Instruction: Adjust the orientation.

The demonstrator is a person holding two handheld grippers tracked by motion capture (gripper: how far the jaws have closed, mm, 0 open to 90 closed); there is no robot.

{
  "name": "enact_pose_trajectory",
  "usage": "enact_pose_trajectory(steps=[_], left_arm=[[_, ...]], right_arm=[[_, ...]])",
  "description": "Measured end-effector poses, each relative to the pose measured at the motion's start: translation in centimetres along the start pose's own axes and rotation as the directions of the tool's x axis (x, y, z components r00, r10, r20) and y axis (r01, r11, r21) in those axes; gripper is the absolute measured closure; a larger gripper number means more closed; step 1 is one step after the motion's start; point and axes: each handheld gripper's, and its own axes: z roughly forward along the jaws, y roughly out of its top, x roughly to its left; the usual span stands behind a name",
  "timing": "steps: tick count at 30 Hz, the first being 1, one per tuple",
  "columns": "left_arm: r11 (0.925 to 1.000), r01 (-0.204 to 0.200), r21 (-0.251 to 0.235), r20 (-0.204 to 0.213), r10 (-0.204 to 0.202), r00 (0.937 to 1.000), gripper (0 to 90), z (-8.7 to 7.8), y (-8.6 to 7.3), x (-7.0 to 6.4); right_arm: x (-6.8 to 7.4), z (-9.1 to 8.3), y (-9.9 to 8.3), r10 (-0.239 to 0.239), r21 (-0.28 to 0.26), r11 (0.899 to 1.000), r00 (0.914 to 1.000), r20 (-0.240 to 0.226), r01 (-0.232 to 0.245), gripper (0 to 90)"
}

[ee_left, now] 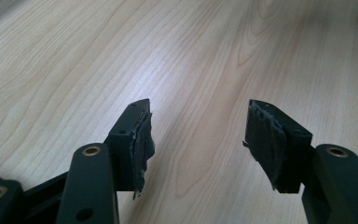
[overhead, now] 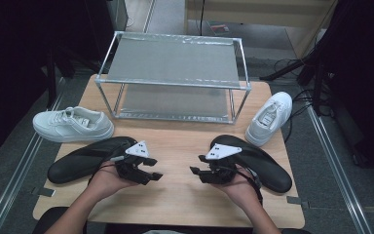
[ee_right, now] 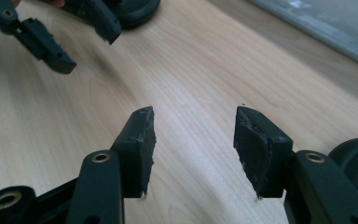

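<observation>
Your wooden table (overhead: 175, 141) carries, toward its far edge, a two-tier metal shoe rack (overhead: 173, 73) with both shelves bare. In front of it lie four shoes. The left black shoe (overhead: 85, 158) stretches along the near-left part of the table, its inner end right behind your left hand (overhead: 108, 181); the right black shoe (overhead: 260, 163) lies at the near right, partly under your right hand (overhead: 237, 187), and its rounded edge shows at the lower right of the right gripper view. The left white sneaker (overhead: 73, 124) sits at the left edge, just beyond the left black shoe, and the right white sneaker (overhead: 270, 117) lies angled at the right edge beside the rack's front corner. Your left gripper (ee_left: 198, 135) hovers low over bare wood, jaws spread with nothing between them. Your right gripper (ee_right: 195, 140) faces it across the middle of the table, jaws likewise spread and empty, with the left gripper's open jaws visible at the upper left of its view.
</observation>
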Motion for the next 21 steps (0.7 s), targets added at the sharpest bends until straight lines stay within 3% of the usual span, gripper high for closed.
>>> enact_pose_trajectory(steps=[2, 11, 12, 13, 17, 21], left_arm=[[0.9999, 0.007, -0.007, -0.002, -0.007, 1.0, 41.2, -0.4, -0.1, 0.1], [0.9989, 0.045, -0.016, -0.019, -0.045, 0.9988, 39.7, -2.0, -0.9, 0.5], [0.9985, 0.053, -0.012, -0.015, -0.053, 0.9985, 40.1, -2.3, -1.1, 0.6], [0.9985, 0.054, -0.011, -0.017, -0.055, 0.9984, 40.4, -2.5, -1.2, 0.7], [0.9969, 0.076, -0.02, -0.035, -0.076, 0.9965, 40.4, -3.4, -1.8, 1.0], [0.9959, 0.088, -0.022, -0.054, -0.089, 0.9945, 40.3, -4.2, -2.3, 1.1]], right_arm=[[-0.2, -0.1, 0.2, 0.0, 0.011, 1.0, 0.9999, -0.011, 0.0, 43.7], [-0.7, -0.2, 0.7, 0.017, -0.015, 1.0, 0.9991, -0.04, -0.018, 38.7], [-0.7, 0.1, 0.8, 0.023, 0.004, 1.0, 0.9971, -0.073, -0.022, 32.1], [-0.7, 0.2, 0.8, 0.021, 0.021, 1.0, 0.9961, -0.085, -0.019, 31.1], [-0.3, 0.6, 0.9, -0.015, 0.039, 0.999, 0.9962, -0.086, 0.018, 29.3], [-0.2, 0.9, 1.4, -0.019, 0.025, 0.999, 0.9952, -0.096, 0.022, 32.8]])
